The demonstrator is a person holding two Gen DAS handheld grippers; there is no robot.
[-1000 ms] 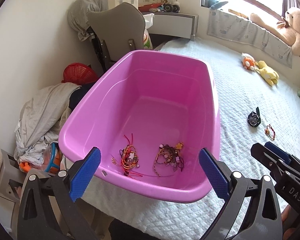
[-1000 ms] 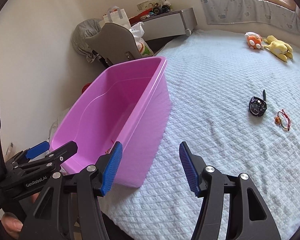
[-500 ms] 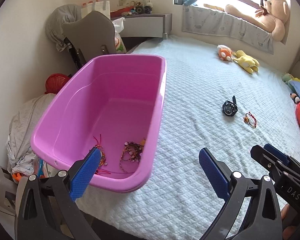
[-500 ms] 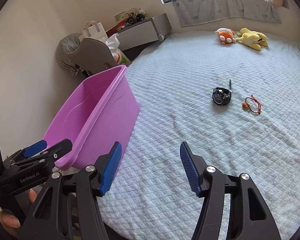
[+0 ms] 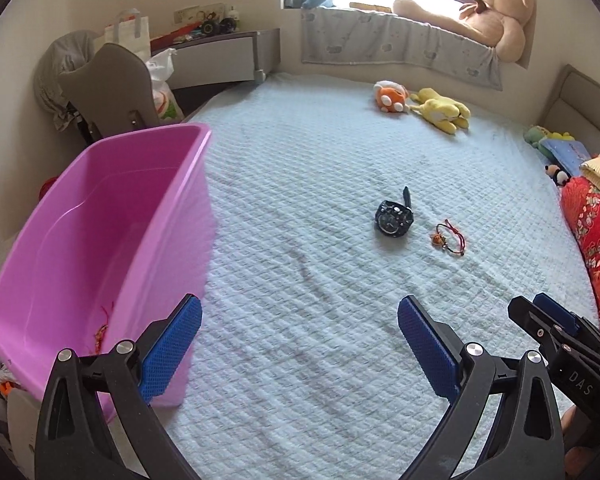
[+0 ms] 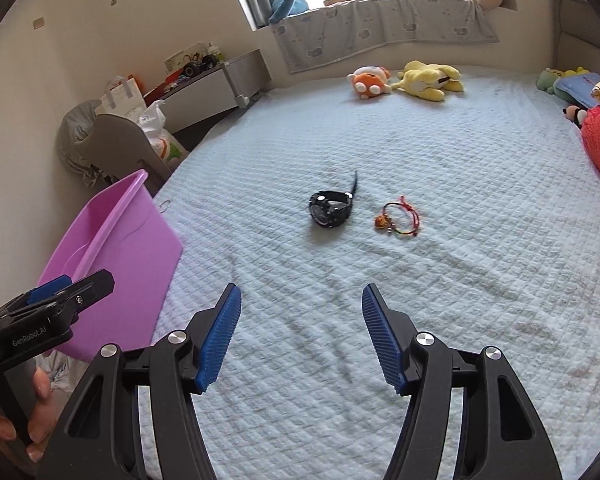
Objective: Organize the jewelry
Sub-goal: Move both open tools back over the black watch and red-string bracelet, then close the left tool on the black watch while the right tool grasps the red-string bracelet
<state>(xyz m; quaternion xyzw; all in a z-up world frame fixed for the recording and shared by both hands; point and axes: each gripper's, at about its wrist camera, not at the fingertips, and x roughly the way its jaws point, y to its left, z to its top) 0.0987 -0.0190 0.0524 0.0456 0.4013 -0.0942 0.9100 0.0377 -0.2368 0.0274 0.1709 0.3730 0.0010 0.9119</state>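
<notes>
At nine o'clock your pink tub (image 5: 100,216) already holds some bracelets (image 5: 102,330). On the bed (image 5: 300,280) near one o'clock, a black watch (image 5: 394,218) and red string bracelet (image 5: 448,238) remain. Your left tongs (image 5: 300,344) and right tongs (image 6: 300,336) gape apart, empty.

Both wrist views look forward and down along their own fingers, from well above the bed (image 5: 300,280). Left view: bin (image 5: 100,240) close at left, watch (image 5: 394,218) ahead. Right view: watch (image 6: 330,208) dead ahead. Shared: watch, bracelet (image 6: 398,218), bin, each other's gripper.
</notes>
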